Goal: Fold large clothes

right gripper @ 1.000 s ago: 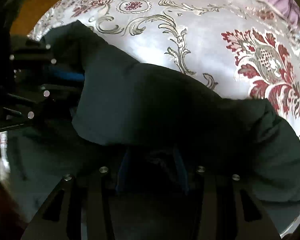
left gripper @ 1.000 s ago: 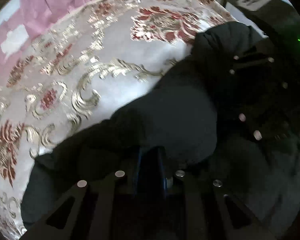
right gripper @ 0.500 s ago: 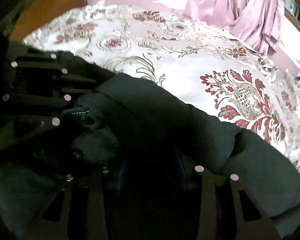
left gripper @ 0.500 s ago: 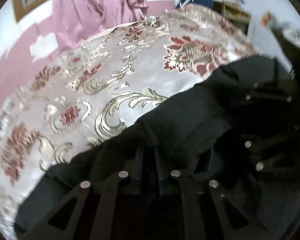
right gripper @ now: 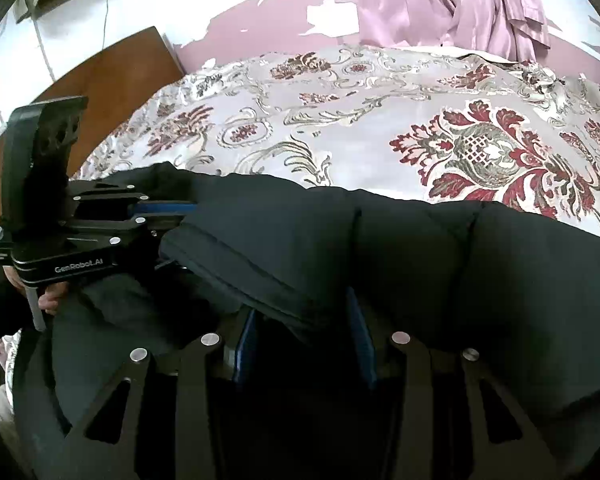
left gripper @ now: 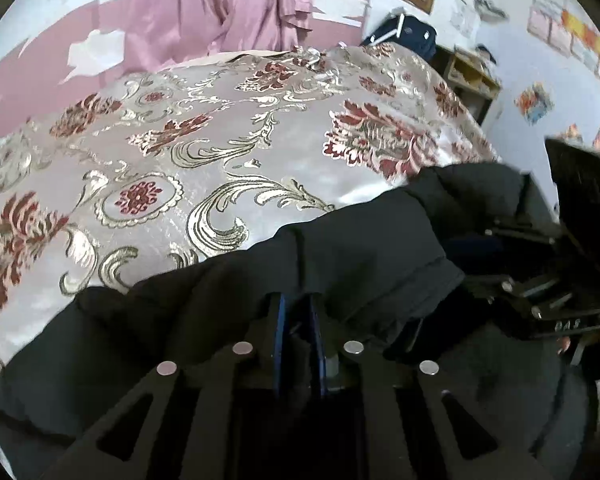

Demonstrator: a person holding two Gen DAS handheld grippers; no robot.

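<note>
A large black padded jacket [left gripper: 352,248] lies along the near edge of a bed with a floral cover [left gripper: 204,148]. My left gripper [left gripper: 298,308] is shut on a fold of the jacket; its blue pads stand close together with cloth between them. My right gripper [right gripper: 304,320] also holds the jacket [right gripper: 440,256]: thick cloth fills the gap between its blue pads, which stand wider apart. Each gripper shows in the other's view, the right one [left gripper: 540,280] at the far right and the left one [right gripper: 100,216] at the left. Both hold the same raised edge.
The floral cover [right gripper: 380,120] stretches away behind the jacket. Pink curtains [left gripper: 220,8] hang on the far wall. A wooden headboard [right gripper: 100,72] is at the left. A shelf unit [left gripper: 468,76] and a dark bag [left gripper: 400,36] stand beyond the bed's right side.
Both grippers have risen and tilted up with the jacket's edge, so the far wall and curtains have come into view. The jacket fold has been lifted off the cover.
</note>
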